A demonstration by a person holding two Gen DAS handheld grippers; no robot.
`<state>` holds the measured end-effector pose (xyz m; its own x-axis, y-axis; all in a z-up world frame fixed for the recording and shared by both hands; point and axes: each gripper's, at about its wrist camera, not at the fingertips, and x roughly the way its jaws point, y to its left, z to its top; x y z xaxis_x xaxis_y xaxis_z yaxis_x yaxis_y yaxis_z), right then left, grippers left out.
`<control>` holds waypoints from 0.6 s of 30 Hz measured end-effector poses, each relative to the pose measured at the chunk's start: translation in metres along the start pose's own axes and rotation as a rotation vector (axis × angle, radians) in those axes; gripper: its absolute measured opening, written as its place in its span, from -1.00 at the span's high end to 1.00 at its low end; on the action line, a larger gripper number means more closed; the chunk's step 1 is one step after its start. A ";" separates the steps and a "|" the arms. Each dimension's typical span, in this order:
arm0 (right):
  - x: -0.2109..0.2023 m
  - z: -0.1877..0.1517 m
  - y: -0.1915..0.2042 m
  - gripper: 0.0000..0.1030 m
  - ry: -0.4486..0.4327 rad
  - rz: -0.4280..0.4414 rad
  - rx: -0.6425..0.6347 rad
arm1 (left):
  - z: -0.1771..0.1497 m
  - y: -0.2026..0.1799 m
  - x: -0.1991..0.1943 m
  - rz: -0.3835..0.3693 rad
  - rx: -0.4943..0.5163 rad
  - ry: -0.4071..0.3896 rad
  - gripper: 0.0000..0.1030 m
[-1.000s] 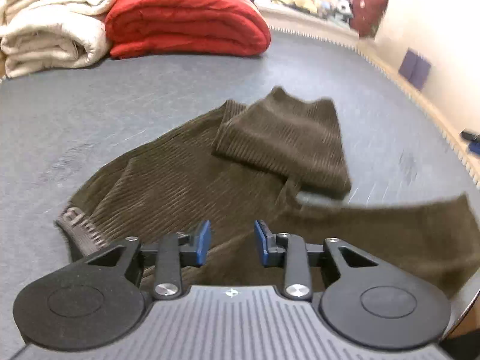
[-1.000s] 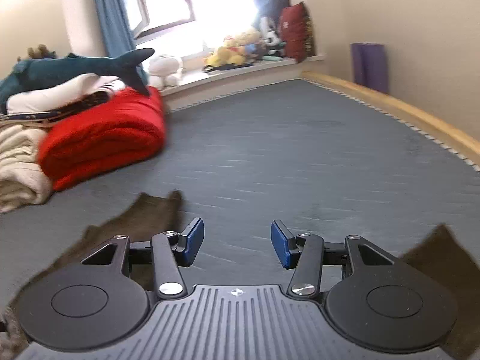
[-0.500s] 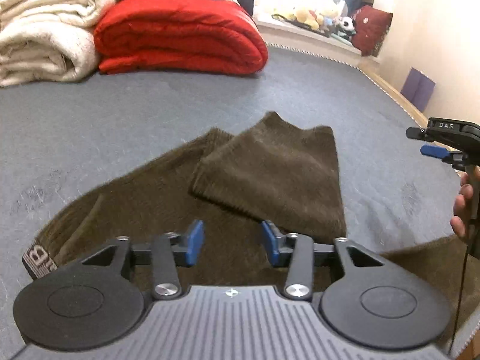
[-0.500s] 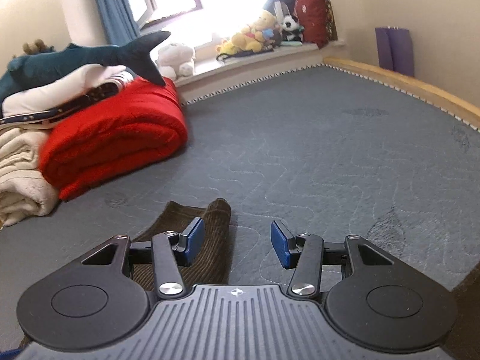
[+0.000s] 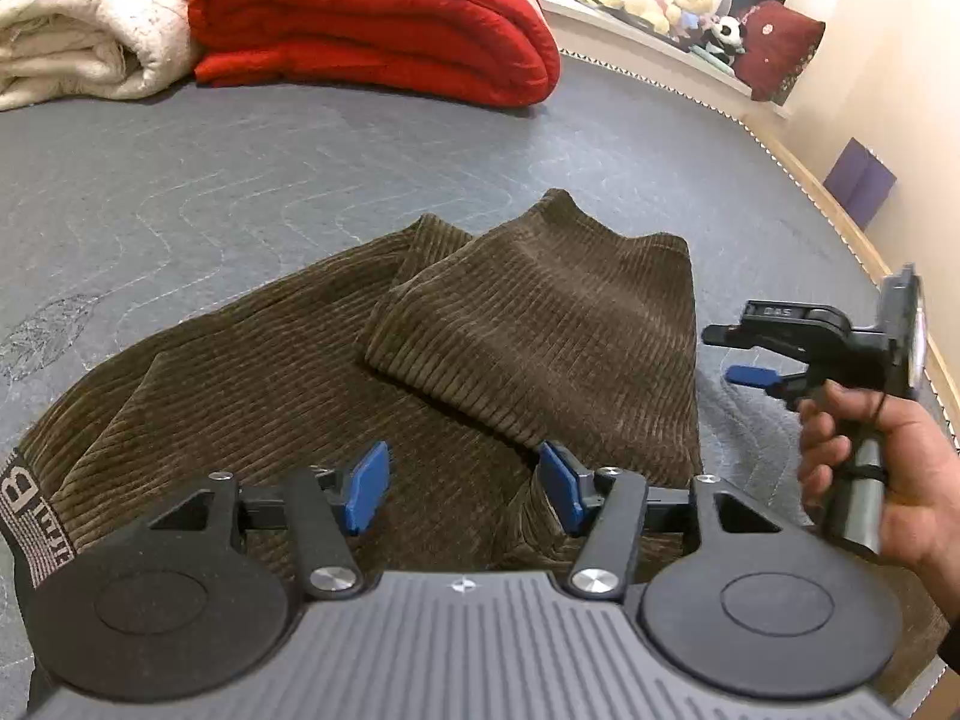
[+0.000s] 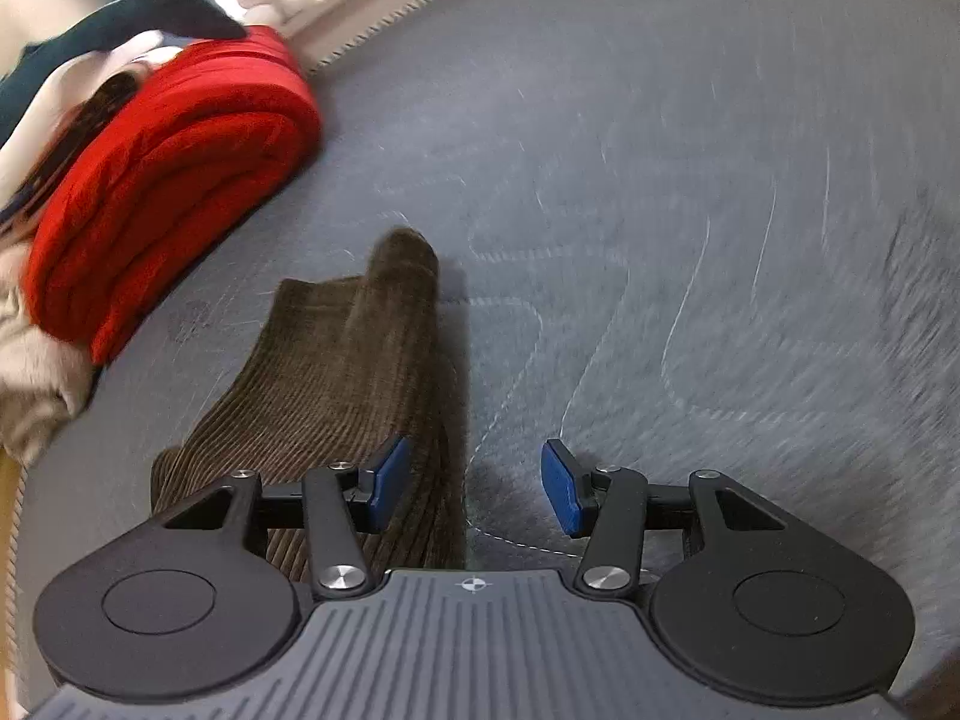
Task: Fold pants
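The left gripper (image 5: 462, 489) tilts downward, jaws opening, empty; the right gripper (image 6: 474, 489) stands open, hand-held.

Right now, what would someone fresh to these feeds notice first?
The brown corduroy pants sprawl across the grey mattress, one leg end folded back on top of them. Behind them a bright red folded quilt sits beside cream blankets. The left gripper hovers over the cloth with its jaws opening and nothing between them, and the right gripper comes in from the right edge.

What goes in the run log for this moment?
pants: one leg folded over | left gripper: jaws opening, empty | right gripper: open, empty
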<state>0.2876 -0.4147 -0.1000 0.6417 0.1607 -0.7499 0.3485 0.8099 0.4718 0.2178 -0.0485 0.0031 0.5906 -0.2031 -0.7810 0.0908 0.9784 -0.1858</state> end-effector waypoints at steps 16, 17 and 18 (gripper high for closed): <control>-0.014 -0.010 0.068 0.79 -0.023 0.190 -0.131 | 0.012 0.014 -0.005 0.018 -0.068 0.015 -0.42; -0.030 -0.013 0.088 0.80 -0.044 0.197 -0.215 | 0.015 0.017 -0.007 0.030 -0.082 0.007 -0.42; -0.043 -0.015 0.105 0.80 -0.057 0.194 -0.294 | 0.018 0.022 -0.010 0.043 -0.101 -0.001 -0.42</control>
<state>0.2864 -0.3277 -0.0254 0.7164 0.3028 -0.6285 0.0097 0.8965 0.4430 0.2285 -0.0247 0.0174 0.5933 -0.1612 -0.7886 -0.0156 0.9772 -0.2115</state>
